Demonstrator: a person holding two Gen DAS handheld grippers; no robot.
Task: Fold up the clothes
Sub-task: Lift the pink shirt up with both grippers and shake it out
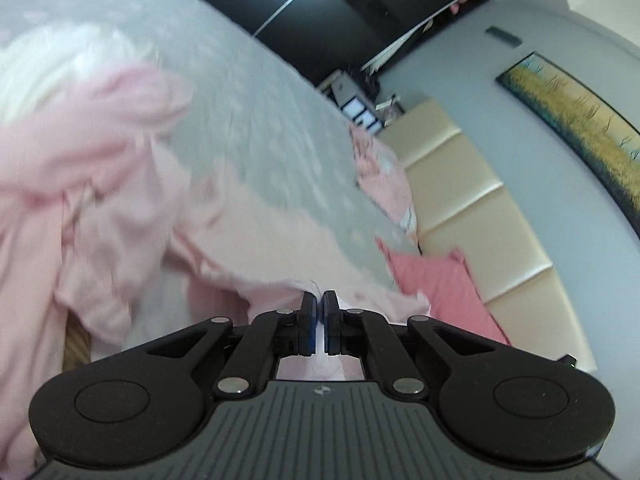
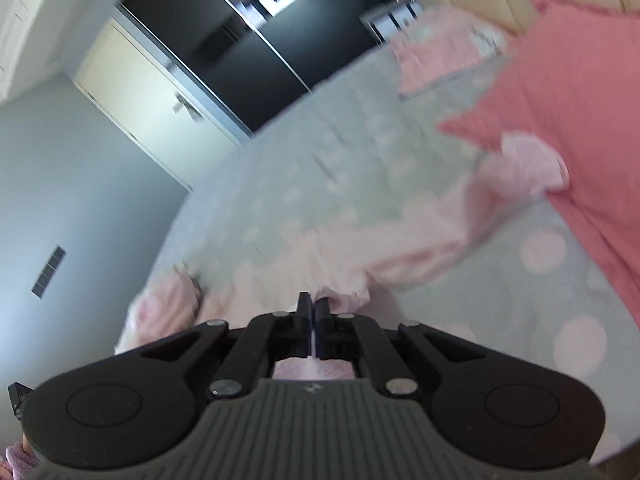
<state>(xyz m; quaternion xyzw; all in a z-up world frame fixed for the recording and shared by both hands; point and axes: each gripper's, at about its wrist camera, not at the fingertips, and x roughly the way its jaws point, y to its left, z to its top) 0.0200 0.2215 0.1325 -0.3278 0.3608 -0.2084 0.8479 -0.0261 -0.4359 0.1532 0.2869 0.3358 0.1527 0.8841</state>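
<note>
A pale pink garment (image 1: 120, 216) lies spread and bunched on a grey bed cover with pale dots (image 1: 260, 120). My left gripper (image 1: 319, 300) is shut on an edge of the pink garment, with cloth showing between and under the fingers. In the right wrist view the same garment (image 2: 360, 248) stretches across the cover toward the right. My right gripper (image 2: 312, 304) is shut on another part of its edge. Both views are blurred by motion.
A darker pink pillow (image 1: 444, 284) lies by the cream padded headboard (image 1: 472, 216); it also shows in the right wrist view (image 2: 568, 92). A patterned pink pillow (image 1: 384, 172) lies beyond it. A dark wardrobe (image 2: 256, 40) stands past the bed. More pink cloth (image 2: 160, 308) is bunched at the left.
</note>
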